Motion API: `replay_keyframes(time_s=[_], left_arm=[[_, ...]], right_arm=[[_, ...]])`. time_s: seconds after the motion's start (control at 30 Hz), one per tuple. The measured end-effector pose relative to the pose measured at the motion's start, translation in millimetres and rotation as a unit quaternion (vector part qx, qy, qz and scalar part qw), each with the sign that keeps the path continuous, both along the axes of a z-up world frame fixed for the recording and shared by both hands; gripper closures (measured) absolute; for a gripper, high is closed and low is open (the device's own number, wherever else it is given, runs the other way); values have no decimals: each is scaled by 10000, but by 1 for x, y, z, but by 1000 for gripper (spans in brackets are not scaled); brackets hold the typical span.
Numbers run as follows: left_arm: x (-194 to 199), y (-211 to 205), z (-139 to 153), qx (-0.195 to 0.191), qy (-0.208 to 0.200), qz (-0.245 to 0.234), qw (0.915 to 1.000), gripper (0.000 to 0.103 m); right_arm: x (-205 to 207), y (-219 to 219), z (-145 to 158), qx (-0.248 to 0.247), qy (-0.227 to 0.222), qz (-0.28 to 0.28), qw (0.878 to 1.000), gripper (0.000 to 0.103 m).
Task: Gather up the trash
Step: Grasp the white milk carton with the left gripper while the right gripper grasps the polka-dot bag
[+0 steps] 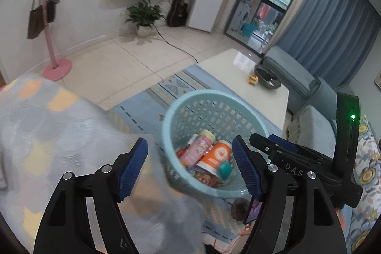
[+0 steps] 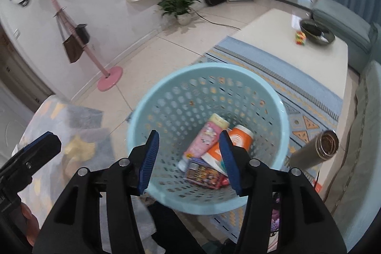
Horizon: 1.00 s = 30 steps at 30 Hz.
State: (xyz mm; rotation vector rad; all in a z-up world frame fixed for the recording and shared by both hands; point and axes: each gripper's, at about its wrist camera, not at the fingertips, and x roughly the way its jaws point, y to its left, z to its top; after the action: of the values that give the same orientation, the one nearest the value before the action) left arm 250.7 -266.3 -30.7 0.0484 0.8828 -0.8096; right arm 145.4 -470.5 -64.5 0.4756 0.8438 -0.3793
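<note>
A light-blue perforated basket [image 1: 202,94] [image 2: 207,67] stands on the patterned rug. Inside it lie a pink bottle [image 1: 197,149] [image 2: 204,137], an orange bottle [image 1: 215,156] [image 2: 240,137], a colourful packet [image 2: 204,174] and a small teal piece [image 1: 225,169]. My left gripper [image 1: 189,142] hangs over the basket's near left side, open, with nothing between its blue pads. My right gripper [image 2: 189,135] is directly above the basket, open and empty too. Each gripper shows at the edge of the other's view.
A blanket with pastel patches [image 1: 47,123] lies to the left of the basket. Behind it is a white coffee table [image 1: 250,77] with a dark bowl [image 1: 268,79] and a puzzle cube [image 1: 253,80]. A brown cylinder [image 2: 314,149] lies right of the basket, beside the sofa [image 1: 309,130].
</note>
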Motion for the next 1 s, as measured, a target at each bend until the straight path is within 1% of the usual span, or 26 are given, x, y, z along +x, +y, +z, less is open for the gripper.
replay_keyframes(time_s=[0.13,0.23,0.33,0.43,0.53,0.6,0.67,0.73,0.83,0.87,0.9,0.97,1.0], left_arm=[[-2,39,17,-129,-168,304,9993,31],[-1,71,28,-197,-268,568,9978,31],[-3,114,37,-228,-403,967,9942,31],[-3,154,39,-150,-423,1361,9897,31],[0,199,36,-13,-390,1894,9811,31],[4,230,33,49,-340,2253,9737,31],[11,260,31,65,-267,2569,9660,31],[19,287,30,9,-179,2822,9592,32],[28,311,24,-100,-28,3021,9532,33],[31,316,22,-139,22,3058,9520,33],[32,320,19,-163,63,3076,9514,33],[40,324,14,-186,161,3078,9511,33],[43,324,12,-201,199,3054,9518,33]], right_arm=[[8,34,21,-228,-185,384,9988,54],[17,70,37,-445,-334,777,9954,54],[28,111,51,-596,-506,1242,9892,54],[43,152,59,-659,-641,1698,9812,50],[59,191,62,-548,-747,2198,9711,49],[73,219,63,-474,-779,2541,9629,49],[84,240,64,-445,-802,2772,9564,49],[100,265,65,-384,-851,3039,9481,49],[124,289,63,-282,-809,3280,9408,50],[130,296,62,-237,-820,3329,9391,53],[140,301,60,-158,-829,3381,9373,60],[157,308,55,4,-737,3423,9367,68],[163,309,52,108,-716,3409,9373,69]])
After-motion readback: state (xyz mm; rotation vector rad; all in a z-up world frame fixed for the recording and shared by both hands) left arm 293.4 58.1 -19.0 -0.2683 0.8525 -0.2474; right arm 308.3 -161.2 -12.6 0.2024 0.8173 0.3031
